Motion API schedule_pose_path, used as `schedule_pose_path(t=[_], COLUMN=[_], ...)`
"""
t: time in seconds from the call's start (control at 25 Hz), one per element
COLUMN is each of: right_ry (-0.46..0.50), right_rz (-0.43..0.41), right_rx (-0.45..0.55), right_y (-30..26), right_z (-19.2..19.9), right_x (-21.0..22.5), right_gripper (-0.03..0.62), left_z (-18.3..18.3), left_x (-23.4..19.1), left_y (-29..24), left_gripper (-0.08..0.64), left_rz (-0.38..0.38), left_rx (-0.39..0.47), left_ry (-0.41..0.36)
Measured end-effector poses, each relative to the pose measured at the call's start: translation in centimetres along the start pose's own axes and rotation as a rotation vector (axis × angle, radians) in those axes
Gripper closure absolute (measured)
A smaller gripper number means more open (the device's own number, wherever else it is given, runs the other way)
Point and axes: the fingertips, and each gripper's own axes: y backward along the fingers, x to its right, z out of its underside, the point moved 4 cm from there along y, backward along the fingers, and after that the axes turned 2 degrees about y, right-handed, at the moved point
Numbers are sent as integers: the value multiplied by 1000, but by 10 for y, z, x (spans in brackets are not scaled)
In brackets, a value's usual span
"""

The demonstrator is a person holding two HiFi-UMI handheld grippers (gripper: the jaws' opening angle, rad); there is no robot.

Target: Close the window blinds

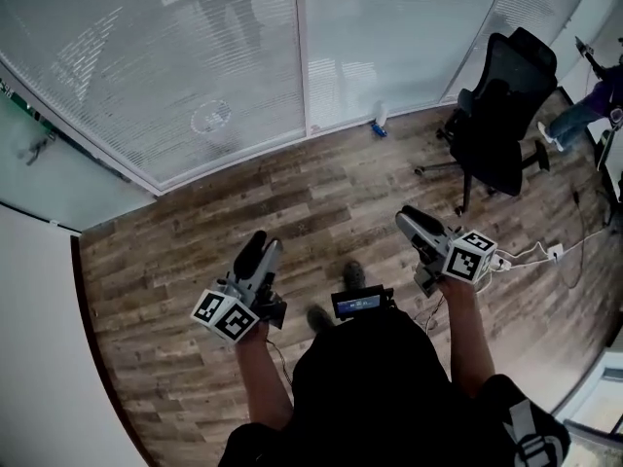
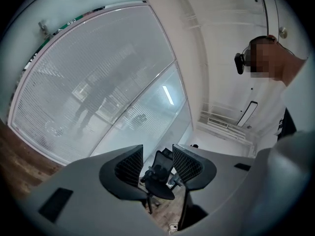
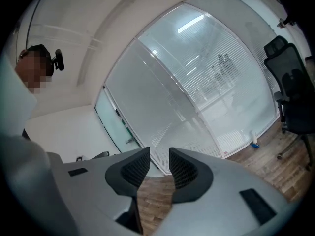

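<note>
Blinds (image 1: pixel 234 76) of thin white horizontal slats hang behind tall glass panes with slim pale frames, reaching down to the floor (image 1: pixel 321 202) of worn brown wood-look planks. A black mesh-backed office chair (image 1: pixel 501 125) on a star base stands at the right, near the glass. Two bare forearms reach forward from the person's waist, each hand on a grey moulded gripper with a black-and-white marker cube. The left gripper (image 1: pixel 255 251) and right gripper (image 1: pixel 411 220) both point roughly level toward the window, well apart from the blinds. Each is released, its ribbed black pads parted around nothing.
</note>
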Motion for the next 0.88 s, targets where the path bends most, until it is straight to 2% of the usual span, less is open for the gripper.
schedule_pose_path(t=[0.16, 0.44, 0.64, 0.88], right_ry=[28, 11, 7, -52], right_rz=[-6, -64, -93, -88], right_rx=[32, 31, 36, 11], right_y=[16, 27, 39, 62], right_z=[-9, -7, -15, -5], right_x=[-17, -16, 6, 46], right_gripper=[465, 465, 468, 495], left_z=[-5, 0, 10, 30], left_x=[19, 45, 62, 81], left_y=[10, 15, -9, -35], left_gripper=[363, 362, 363, 363], left_rz=[30, -12, -32, -46], left_rx=[19, 33, 11, -43], left_ry=[-20, -48, -67, -76])
